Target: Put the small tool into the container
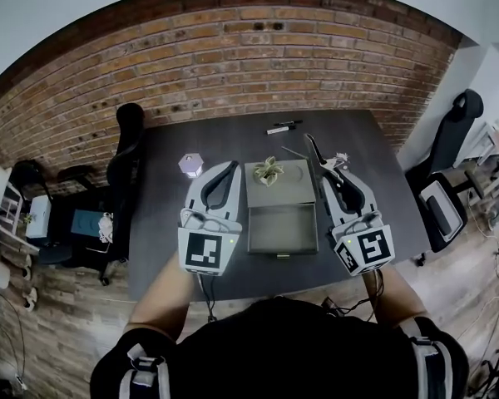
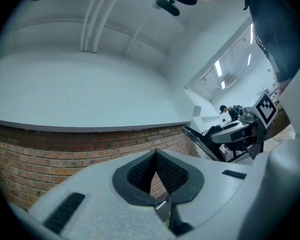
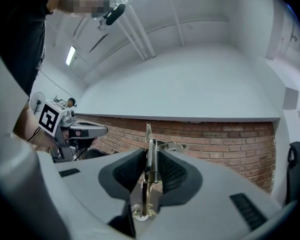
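My right gripper [image 1: 318, 150] [image 3: 150, 153] is shut on the small tool [image 3: 149, 156], a thin metal piece with a spring that stands upright between the pads. Its metal parts [image 1: 338, 160] stick out to the right of the jaws in the head view. The container [image 1: 293, 188] is a grey box in the middle of the dark table, with its drawer [image 1: 282, 231] pulled out toward me. The right gripper is held to the right of the box. My left gripper [image 1: 232, 168] [image 2: 156, 154] is held to its left, shut with nothing between the pads.
A small potted plant [image 1: 269, 170] sits on the box's top. A little lavender object [image 1: 191, 165] stands left of the left gripper. Pens [image 1: 283, 127] lie at the table's far edge. Office chairs [image 1: 130, 144] [image 1: 449, 165] flank the table [image 1: 175, 248]; a brick wall [image 1: 258, 56] is behind.
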Motion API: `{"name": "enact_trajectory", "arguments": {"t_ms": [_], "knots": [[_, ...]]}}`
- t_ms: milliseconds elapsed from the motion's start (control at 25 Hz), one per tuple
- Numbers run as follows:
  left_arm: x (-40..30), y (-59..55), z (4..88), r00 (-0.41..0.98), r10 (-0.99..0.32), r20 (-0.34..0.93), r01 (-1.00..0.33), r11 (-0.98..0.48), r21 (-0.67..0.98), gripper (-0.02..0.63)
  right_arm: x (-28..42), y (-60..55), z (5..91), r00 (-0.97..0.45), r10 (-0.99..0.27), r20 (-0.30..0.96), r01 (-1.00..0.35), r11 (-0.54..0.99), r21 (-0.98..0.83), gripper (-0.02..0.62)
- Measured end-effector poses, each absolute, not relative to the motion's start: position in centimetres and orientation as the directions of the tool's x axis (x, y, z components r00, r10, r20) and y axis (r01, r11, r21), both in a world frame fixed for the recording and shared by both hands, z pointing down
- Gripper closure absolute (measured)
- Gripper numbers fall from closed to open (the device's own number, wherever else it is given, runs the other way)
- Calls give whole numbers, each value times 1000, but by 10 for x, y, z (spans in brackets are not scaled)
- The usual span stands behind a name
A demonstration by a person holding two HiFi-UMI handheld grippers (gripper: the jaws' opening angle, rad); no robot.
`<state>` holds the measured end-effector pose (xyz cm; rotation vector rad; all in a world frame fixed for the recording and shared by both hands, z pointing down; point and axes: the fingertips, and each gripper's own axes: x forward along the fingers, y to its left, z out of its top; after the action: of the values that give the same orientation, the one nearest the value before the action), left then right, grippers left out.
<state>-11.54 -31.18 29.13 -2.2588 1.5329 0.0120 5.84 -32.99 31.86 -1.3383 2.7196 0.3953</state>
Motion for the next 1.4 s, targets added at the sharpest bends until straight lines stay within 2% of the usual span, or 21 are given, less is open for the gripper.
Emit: {"name": "enact_trajectory", "arguments": {"t_ms": [520,840,1400], "knots": [[-106,-325,298,351,-913,-208,-903,-271,-333,597,62,-350,332,-676,-724,-140,-736,649,194,511],[-121,-326,318,287,-940,-185,-931,-228,-284,597,37,-364,374,-732,-681,-19,-672,717,182,510],[-135,-333,403,228,-971,-71,-962,-213,-172,597,9,-367,473,-778,-594,204,-585,804,107,509]]}}
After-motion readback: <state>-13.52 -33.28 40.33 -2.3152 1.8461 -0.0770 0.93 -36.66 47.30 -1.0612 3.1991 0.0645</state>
